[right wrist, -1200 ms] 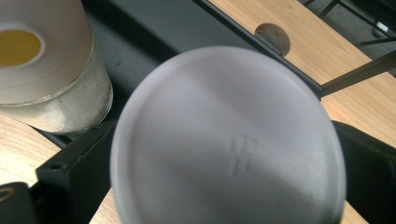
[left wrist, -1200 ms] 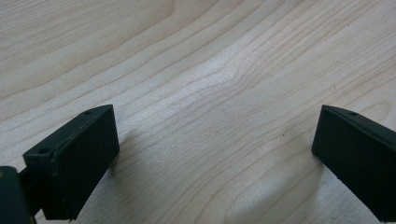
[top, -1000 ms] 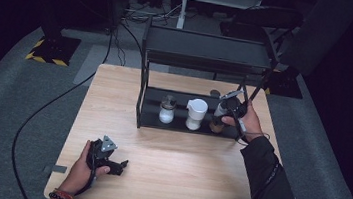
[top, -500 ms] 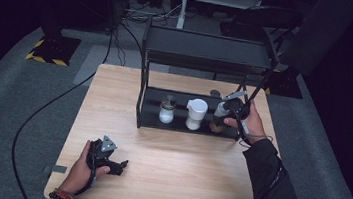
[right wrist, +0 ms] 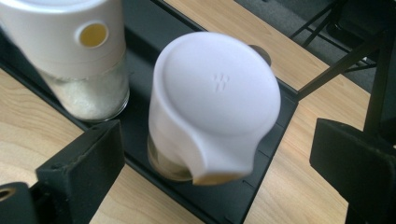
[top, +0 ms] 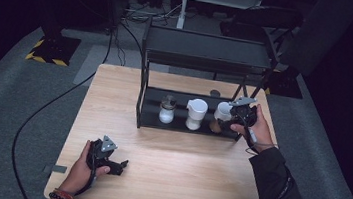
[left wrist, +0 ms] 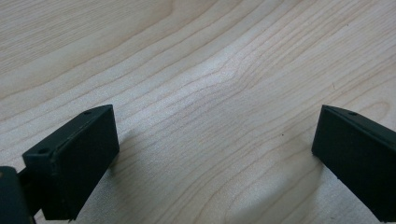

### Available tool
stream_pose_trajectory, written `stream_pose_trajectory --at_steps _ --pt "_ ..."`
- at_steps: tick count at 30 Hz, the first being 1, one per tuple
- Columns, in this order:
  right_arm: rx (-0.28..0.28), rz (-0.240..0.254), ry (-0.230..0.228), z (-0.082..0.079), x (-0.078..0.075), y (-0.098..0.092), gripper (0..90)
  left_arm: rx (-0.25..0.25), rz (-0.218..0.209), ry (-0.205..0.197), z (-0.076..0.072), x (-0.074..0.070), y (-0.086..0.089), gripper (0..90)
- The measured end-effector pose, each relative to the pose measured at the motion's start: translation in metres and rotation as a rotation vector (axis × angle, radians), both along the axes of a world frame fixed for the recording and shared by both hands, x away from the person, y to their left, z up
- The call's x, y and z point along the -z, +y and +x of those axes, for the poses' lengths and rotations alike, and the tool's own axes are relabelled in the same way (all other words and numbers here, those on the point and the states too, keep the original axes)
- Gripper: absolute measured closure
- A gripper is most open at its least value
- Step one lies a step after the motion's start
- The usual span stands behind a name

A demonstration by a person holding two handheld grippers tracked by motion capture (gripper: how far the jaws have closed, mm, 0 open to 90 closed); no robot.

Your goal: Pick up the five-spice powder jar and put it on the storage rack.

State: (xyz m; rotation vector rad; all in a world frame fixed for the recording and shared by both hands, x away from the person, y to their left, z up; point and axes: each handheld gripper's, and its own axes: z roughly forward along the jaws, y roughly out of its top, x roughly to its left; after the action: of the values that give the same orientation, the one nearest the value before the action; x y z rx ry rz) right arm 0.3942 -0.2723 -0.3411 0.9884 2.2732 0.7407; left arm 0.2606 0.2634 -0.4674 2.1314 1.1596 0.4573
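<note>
A black two-tier rack (top: 204,57) stands at the back of the wooden table (top: 180,180). Its lower shelf (right wrist: 140,60) carries three jars. The right one, a white-capped jar (top: 222,112) (right wrist: 215,98), sits between the wide-apart jaws of my right gripper (top: 225,123) (right wrist: 219,163), and the pads stand clear of it. Beside it is a white-lidded shaker (top: 196,114) (right wrist: 74,46) holding pale grains. A smaller jar (top: 167,109) stands further left. My left gripper (top: 119,166) (left wrist: 215,149) rests open on bare wood at the front left.
A small dark round object (top: 214,92) lies on the table behind the rack. The rack's slanted legs (top: 267,79) rise close to my right hand. A cable (top: 48,105) runs over the grey floor on the left. Bare table stretches in front of the rack.
My right hand has shifted slightly right and toward the table's front, so the jar's white cap now shows beside the gripper. The left hand has not moved.
</note>
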Motion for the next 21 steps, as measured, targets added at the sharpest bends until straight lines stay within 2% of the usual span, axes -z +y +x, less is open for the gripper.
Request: stream_pose_trajectory --at_steps 21 --pt "-0.047 0.031 -0.067 -0.046 0.018 -0.016 3.0 0.0 0.0 0.0 0.0 0.0 0.0 0.5"
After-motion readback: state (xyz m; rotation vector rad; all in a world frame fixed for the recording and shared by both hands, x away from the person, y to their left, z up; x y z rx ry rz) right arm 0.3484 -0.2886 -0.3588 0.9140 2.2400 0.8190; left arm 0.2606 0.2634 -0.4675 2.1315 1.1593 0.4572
